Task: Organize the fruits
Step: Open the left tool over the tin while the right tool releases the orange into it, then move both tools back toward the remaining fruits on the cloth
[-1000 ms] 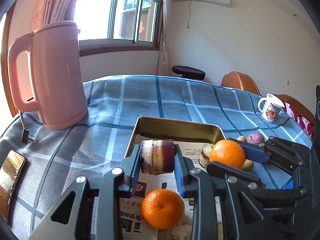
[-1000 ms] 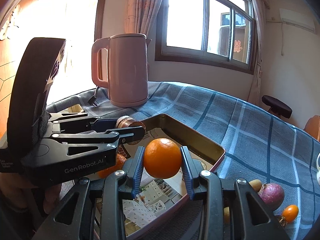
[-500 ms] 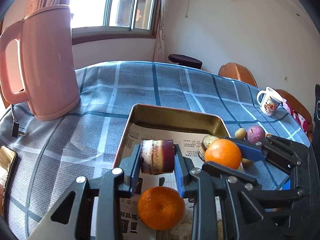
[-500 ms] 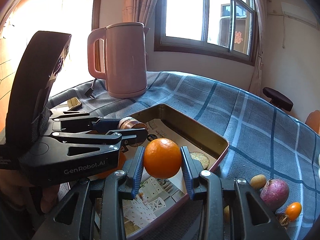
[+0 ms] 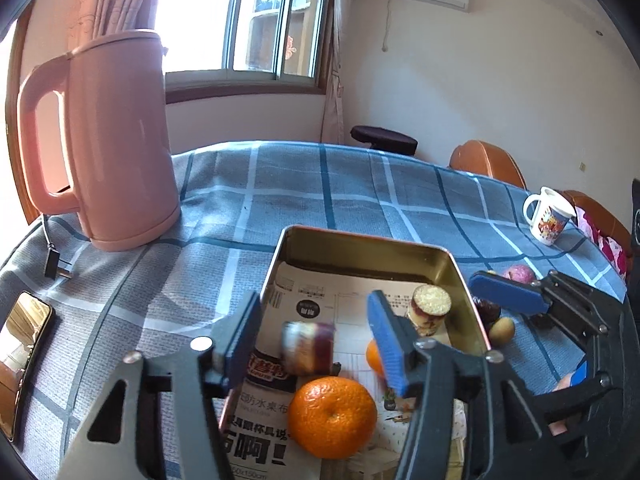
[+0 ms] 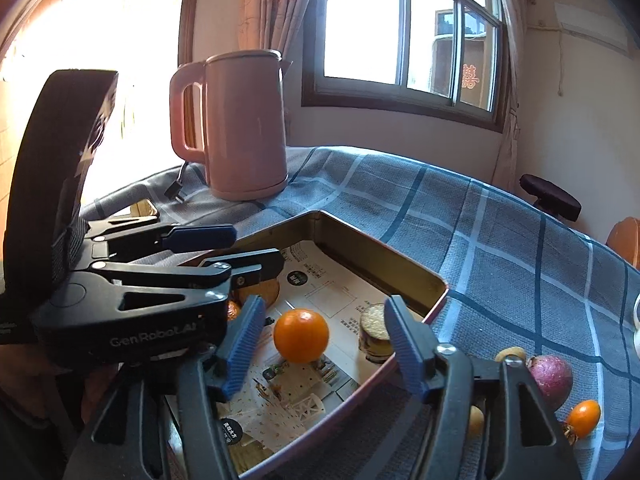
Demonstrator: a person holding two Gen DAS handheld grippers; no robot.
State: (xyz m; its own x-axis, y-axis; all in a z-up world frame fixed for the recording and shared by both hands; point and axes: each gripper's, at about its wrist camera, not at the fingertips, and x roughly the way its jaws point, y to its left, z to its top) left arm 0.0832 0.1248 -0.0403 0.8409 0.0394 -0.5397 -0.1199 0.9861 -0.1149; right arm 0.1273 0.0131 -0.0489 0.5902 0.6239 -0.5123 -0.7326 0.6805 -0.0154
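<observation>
A gold metal tray (image 5: 362,241) lined with printed paper sits on the blue checked cloth. My left gripper (image 5: 312,336) hovers over it with its jaws opening. A purple-skinned cut chunk (image 5: 307,347) is blurred between them, touching neither pad. Below it lies an orange (image 5: 332,416), and a second cut chunk (image 5: 430,308) stands upright by the right wall. My right gripper (image 6: 324,342) is also opening over the tray (image 6: 400,264). A round orange (image 6: 301,335) sits free between its blue pads, low over the paper. The left gripper (image 6: 236,250) reaches in from the left.
A pink kettle (image 5: 120,140) stands at the back left with its plug (image 5: 56,264) on the cloth. A phone (image 5: 24,352) lies at the left edge and a mug (image 5: 548,216) at the far right. A purple fruit (image 6: 550,376) and a small orange fruit (image 6: 584,414) lie right of the tray.
Both grippers went from shut to open. The purple-skinned chunk came free of the left pads and dropped lower. The orange left the right pads and now sits down in the tray.
</observation>
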